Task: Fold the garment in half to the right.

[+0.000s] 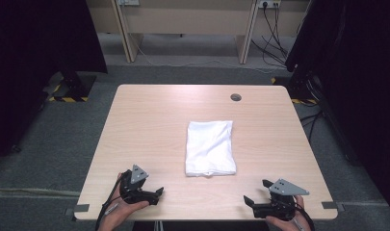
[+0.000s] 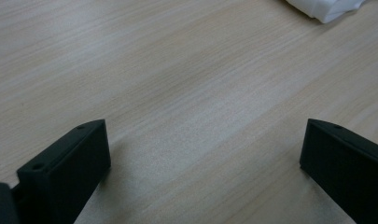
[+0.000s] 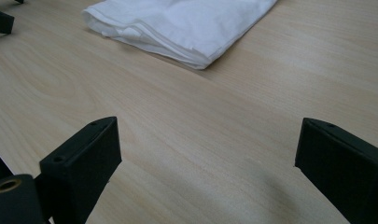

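The folded white cloth (image 1: 210, 147) lies flat on the wooden table (image 1: 149, 125), at the middle of the tabletop and slightly toward the person's edge. It forms a neat rectangle with several stacked layers visible along its near edge in the right gripper view (image 3: 177, 25). No loose corner or trailing flap shows.

The left gripper (image 1: 147, 192) rests near the table's front edge, well apart from the cloth and to its left. Its jaws stand wide, with bare table between them in the left gripper view; one corner of the cloth (image 2: 324, 9) shows at the upper margin there.

The right gripper (image 1: 260, 199) sits at the front edge to the right of the cloth, also well apart from it. Its jaws stand wide and hold nothing.

Judgement: the folding appears complete. The cloth is compact and squared, and both grippers are clear of it. If any work is left, it is no more than a final tidy or a transfer of the cloth.
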The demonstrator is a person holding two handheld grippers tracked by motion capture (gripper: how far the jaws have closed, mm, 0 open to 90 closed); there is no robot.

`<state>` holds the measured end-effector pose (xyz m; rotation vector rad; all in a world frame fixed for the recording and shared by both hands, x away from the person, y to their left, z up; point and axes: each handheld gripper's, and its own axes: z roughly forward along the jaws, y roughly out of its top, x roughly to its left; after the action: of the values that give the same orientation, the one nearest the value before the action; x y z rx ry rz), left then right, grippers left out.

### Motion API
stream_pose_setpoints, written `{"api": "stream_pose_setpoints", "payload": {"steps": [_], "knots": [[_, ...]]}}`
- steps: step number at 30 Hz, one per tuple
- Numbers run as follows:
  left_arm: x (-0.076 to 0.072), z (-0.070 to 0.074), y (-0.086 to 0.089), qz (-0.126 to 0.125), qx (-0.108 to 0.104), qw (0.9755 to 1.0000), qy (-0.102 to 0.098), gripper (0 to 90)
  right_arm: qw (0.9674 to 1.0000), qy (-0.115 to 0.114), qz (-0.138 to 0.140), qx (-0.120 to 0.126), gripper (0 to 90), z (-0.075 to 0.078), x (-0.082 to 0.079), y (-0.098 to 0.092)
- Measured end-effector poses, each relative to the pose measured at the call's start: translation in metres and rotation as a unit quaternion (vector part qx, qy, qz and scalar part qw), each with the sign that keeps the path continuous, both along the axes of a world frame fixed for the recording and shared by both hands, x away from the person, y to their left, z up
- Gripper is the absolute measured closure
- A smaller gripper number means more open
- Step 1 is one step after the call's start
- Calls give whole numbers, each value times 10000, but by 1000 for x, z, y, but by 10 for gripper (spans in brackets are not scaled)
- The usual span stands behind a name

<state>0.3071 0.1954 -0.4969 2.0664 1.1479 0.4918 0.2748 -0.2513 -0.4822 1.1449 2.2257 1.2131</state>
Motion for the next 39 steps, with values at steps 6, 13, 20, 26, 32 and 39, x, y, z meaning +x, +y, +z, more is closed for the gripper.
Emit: {"api": "stream_pose_setpoints", "payload": {"steps": [6, 13, 20, 26, 32, 39], "knots": [[0, 0, 0, 0, 0, 10000, 0, 6, 10000, 10, -87, -36, 70, -3, -5, -5], [0, 0, 0, -1, 2, 10000, -1, 6, 9999, 7, -117, -34, 70, -4, -8, -8], [0, 0, 0, -1, 2, 10000, 0, 6, 9999, 10, -162, -11, 70, -5, -13, -11], [0, 0, 0, 0, 2, 10000, -1, 6, 9998, 10, -189, -12, 70, -7, -18, -13], [0, 0, 0, 0, 1, 10000, -1, 6, 9998, -13, -211, 19, 70, -7, -21, -14], [0, 0, 0, 1, 1, 10000, -1, 6, 9998, -14, -212, 4, 70, -8, -25, -14]]}}
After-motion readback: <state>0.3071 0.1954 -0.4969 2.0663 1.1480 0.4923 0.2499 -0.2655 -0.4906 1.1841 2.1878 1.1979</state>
